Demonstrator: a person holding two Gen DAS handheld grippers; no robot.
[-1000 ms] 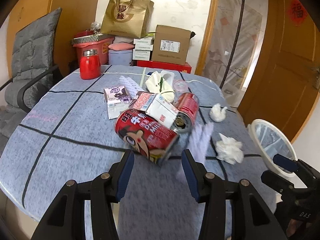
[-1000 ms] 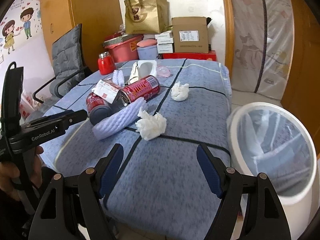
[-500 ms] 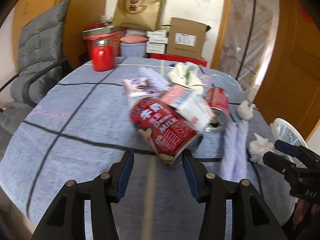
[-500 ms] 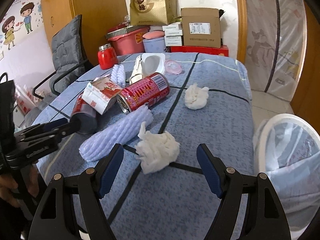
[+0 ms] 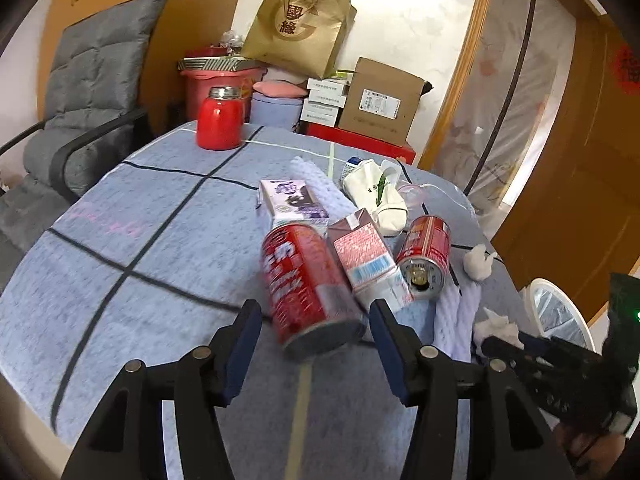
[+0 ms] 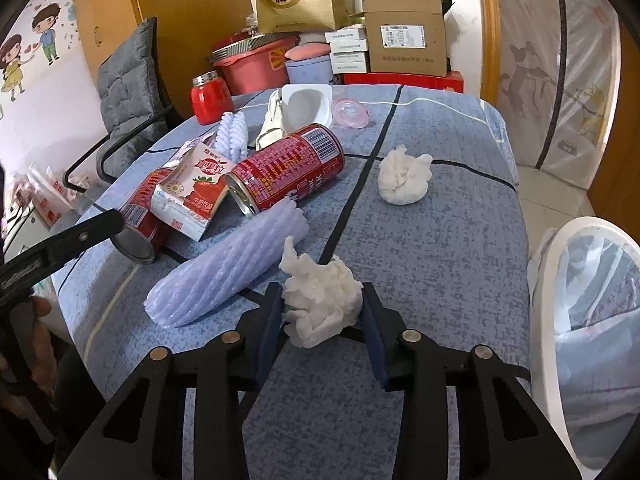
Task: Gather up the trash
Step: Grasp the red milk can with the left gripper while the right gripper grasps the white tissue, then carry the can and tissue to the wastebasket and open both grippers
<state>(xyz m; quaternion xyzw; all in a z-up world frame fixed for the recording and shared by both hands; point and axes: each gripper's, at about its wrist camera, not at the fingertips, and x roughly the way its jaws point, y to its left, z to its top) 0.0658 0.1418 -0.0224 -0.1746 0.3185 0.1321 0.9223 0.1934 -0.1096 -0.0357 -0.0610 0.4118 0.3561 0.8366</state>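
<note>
A red drink can [image 5: 308, 288] lies on its side on the blue tablecloth. Its near end sits between the tips of my left gripper [image 5: 314, 338], whose jaws are opening and do not press on it. A crumpled white tissue [image 6: 320, 300] rests between the fingers of my right gripper [image 6: 323, 314]; the jaws are closing and both pads touch its sides. Other trash lies around: a strawberry milk carton [image 6: 192, 192], a second red can [image 6: 288, 168], a lilac foam sleeve [image 6: 228, 276] and another tissue wad [image 6: 404, 180].
A white bin [image 6: 580, 232] lined with a clear bag stands off the table's right edge. A red jar [image 5: 219, 120], a purple carton [image 5: 292, 200] and a white pouch [image 5: 376, 196] lie farther back. A grey chair [image 5: 80, 92] stands on the left, boxes behind.
My right gripper came forward and down over the near tissue and its jaws drew in around it. My left gripper closed in on the red can and its jaws spread wider.
</note>
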